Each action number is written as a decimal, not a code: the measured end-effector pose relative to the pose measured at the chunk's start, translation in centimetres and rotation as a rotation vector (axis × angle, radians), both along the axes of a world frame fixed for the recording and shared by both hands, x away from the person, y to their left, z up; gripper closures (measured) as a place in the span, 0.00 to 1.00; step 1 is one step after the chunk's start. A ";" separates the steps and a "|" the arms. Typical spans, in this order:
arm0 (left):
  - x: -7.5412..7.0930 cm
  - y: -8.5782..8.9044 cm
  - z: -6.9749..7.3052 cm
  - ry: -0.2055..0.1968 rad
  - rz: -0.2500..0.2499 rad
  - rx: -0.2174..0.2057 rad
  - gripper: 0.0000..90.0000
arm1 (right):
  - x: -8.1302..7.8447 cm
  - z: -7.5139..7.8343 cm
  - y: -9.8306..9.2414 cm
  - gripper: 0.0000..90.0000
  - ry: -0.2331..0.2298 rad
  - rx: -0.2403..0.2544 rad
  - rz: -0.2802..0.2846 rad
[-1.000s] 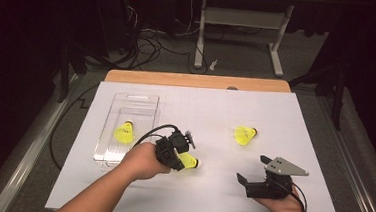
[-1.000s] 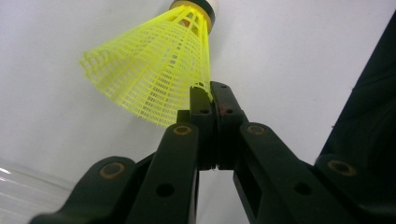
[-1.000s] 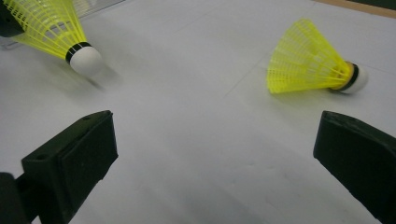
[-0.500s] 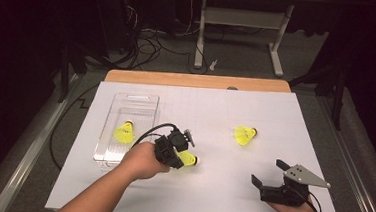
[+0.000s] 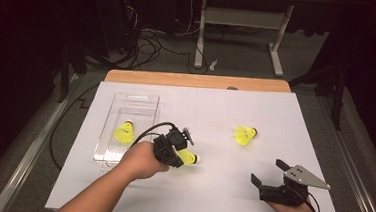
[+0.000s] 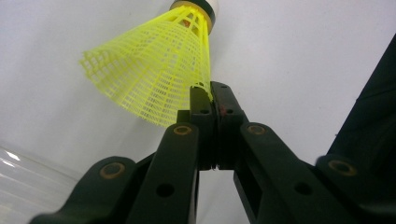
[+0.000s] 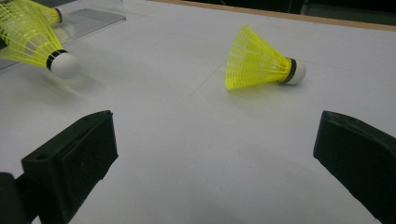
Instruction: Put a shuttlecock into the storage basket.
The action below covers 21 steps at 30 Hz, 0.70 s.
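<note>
One of three shuttlecocks sits in the clear tray (image 5: 103, 150). Second shuttlecock (image 6: 154, 74): left tool (image 5: 177, 150) pinches its skirt rim, just right of the tray, not yet placed. Third shuttlecock (image 5: 245, 135) lies loose on the worktop (image 5: 209, 198), well apart. Right tool (image 5: 270, 173) spread, empty, facing it.

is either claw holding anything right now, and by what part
The left claw is shut on a yellow shuttlecock, pinching the rim of its mesh skirt. The right claw is open and holds nothing.
</note>
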<state>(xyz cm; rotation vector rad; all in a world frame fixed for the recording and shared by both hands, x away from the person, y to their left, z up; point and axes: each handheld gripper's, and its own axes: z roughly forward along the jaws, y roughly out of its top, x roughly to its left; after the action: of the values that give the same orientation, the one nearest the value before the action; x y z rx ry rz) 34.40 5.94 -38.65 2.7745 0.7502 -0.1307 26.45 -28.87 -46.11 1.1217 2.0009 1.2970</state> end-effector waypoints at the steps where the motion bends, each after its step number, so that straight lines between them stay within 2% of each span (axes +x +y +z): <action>1: 0.0 0.0 0.0 0.000 0.003 0.002 0.99 | 0.0 0.0 0.1 0.00 -0.001 -0.002 0.004; 9: 0.4 0.7 0.5 0.012 0.028 -0.018 0.99 | 0.1 -0.1 0.3 0.00 0.001 -0.008 0.013; 15: 0.5 0.9 0.8 0.020 0.034 -0.017 0.99 | 0.1 -0.1 0.2 0.00 0.005 -0.005 0.018; 21: 0.8 1.0 2.1 0.008 0.044 -0.033 0.99 | 0.2 0.0 0.2 0.00 -0.001 -0.003 0.019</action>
<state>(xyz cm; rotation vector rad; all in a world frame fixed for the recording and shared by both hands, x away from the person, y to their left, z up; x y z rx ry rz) 35.17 6.96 -36.55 2.7260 0.8029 -0.1443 26.63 -28.67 -46.07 1.1024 2.0171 1.3034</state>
